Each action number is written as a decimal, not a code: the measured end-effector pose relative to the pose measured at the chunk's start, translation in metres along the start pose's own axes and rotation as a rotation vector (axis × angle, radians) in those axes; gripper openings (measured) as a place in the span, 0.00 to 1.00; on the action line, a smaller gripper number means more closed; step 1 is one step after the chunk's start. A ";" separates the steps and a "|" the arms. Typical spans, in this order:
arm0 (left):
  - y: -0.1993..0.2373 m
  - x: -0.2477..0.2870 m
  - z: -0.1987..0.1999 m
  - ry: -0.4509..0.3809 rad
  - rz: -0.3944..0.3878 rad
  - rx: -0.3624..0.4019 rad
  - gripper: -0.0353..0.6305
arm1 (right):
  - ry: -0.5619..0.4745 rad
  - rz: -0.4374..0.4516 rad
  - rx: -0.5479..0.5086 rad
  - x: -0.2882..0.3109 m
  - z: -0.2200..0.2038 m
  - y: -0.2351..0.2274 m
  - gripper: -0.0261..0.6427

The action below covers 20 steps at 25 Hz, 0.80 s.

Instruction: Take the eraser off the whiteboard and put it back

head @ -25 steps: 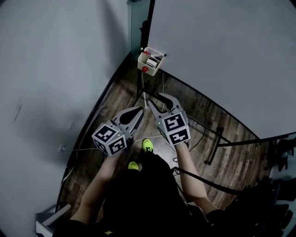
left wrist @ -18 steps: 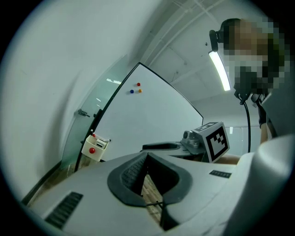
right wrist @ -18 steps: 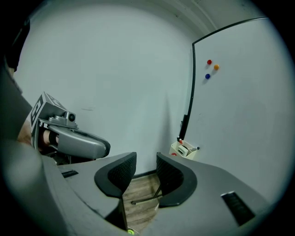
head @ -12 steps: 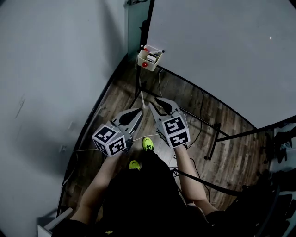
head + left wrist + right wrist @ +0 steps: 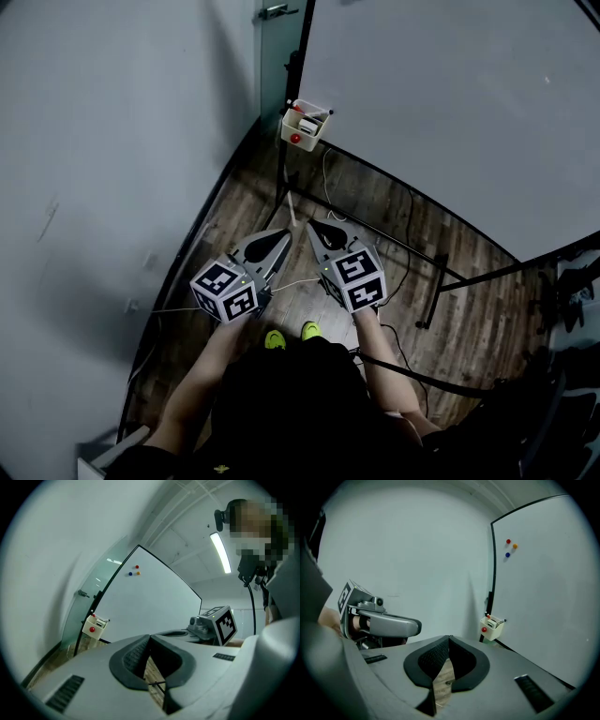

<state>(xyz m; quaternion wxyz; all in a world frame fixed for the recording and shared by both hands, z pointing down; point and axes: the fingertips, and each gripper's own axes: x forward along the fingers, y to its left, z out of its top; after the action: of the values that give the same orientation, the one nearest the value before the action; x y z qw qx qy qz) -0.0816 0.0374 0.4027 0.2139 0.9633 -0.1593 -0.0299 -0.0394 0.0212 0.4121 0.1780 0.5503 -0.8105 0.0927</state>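
Eraser, likely white block, sits in cream box on whiteboard: pre-grab or post-return; left tongs closed empty, right tongs just closed empty

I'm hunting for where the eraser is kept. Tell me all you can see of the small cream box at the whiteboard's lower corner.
The cream box is a small, open-topped, plastic-looking holder. It hangs upright at the lower corner of the whiteboard, beside its dark frame. A round red piece sits on its front. Inside are a few items, one red-tipped and one white; what they are is too small to tell.
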 end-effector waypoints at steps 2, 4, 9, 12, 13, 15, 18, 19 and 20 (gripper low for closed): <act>-0.004 0.003 0.000 0.004 -0.003 0.000 0.08 | 0.001 0.029 0.008 -0.003 -0.002 0.004 0.07; -0.008 0.007 -0.001 0.007 -0.007 0.000 0.08 | 0.011 0.052 0.004 -0.006 -0.005 0.007 0.07; -0.014 0.014 0.000 0.009 -0.009 0.005 0.08 | 0.014 0.062 -0.015 -0.010 -0.006 0.005 0.07; -0.016 0.017 0.001 0.010 -0.010 0.008 0.08 | 0.008 0.060 -0.026 -0.011 -0.004 0.001 0.07; -0.017 0.018 0.002 0.010 -0.011 0.009 0.08 | 0.005 0.058 -0.030 -0.012 -0.002 0.000 0.07; -0.017 0.021 0.004 0.009 -0.011 0.013 0.08 | 0.002 0.054 -0.038 -0.012 0.001 -0.003 0.07; -0.017 0.022 0.006 0.007 -0.010 0.020 0.08 | 0.000 0.052 -0.048 -0.012 0.003 -0.005 0.06; -0.017 0.023 0.006 0.006 -0.010 0.022 0.08 | -0.001 0.051 -0.050 -0.011 0.004 -0.005 0.06; -0.016 0.024 0.007 0.005 -0.009 0.023 0.08 | -0.002 0.050 -0.052 -0.011 0.004 -0.006 0.06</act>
<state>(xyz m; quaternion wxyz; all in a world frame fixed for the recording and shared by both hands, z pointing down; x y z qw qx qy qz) -0.0549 0.0410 0.3897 0.2030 0.9665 -0.1548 -0.0265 -0.0309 0.0270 0.4034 0.1891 0.5250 -0.8264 0.0755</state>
